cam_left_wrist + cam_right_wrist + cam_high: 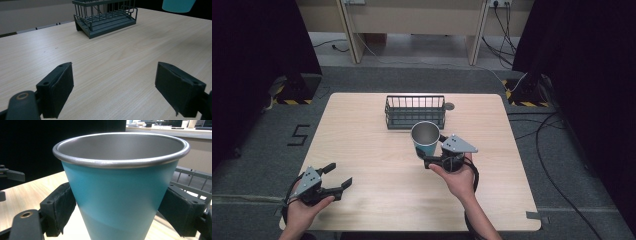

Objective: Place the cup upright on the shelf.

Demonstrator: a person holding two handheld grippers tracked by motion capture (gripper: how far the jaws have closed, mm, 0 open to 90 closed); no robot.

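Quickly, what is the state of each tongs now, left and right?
Left tongs: open, holding nothing, above the wooden table.
Right tongs: shut on the teal metal cup, held upright near the wire basket.

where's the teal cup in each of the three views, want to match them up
High view: the teal cup is just right of centre, upright in the right gripper, in front of the wire basket.
Left gripper view: its base pokes in at the top right edge.
Right gripper view: close up in the middle, between the jaws.
Shared landmark: the wire basket, top centre in the left gripper view, right edge in the right gripper view.
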